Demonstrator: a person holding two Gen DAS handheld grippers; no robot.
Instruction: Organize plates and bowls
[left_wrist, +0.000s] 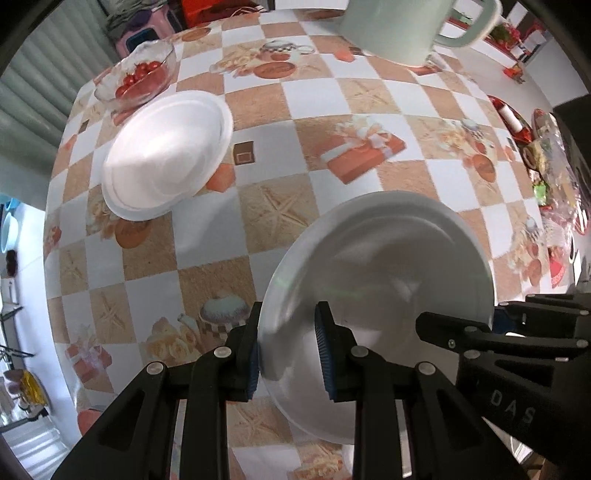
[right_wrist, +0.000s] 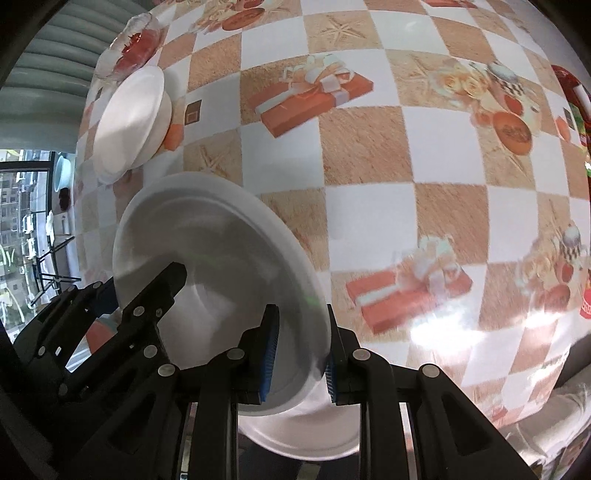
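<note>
A: Two grippers on one white bowl, near me above the checkered tablecloth. My left gripper pinches its left rim; my right gripper pinches the opposite rim.

B: Which step?

A: Carrying, I'd judge. Next it needs nesting on the white stack, far left.

B: Obstacles?

A: The green mug stands far off; the glass tomato bowl nearly touches the stack.

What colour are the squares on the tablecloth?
The checked plastic tablecloth has white and sandy-tan squares with printed orange gift boxes, seen best in the right wrist view.
</note>
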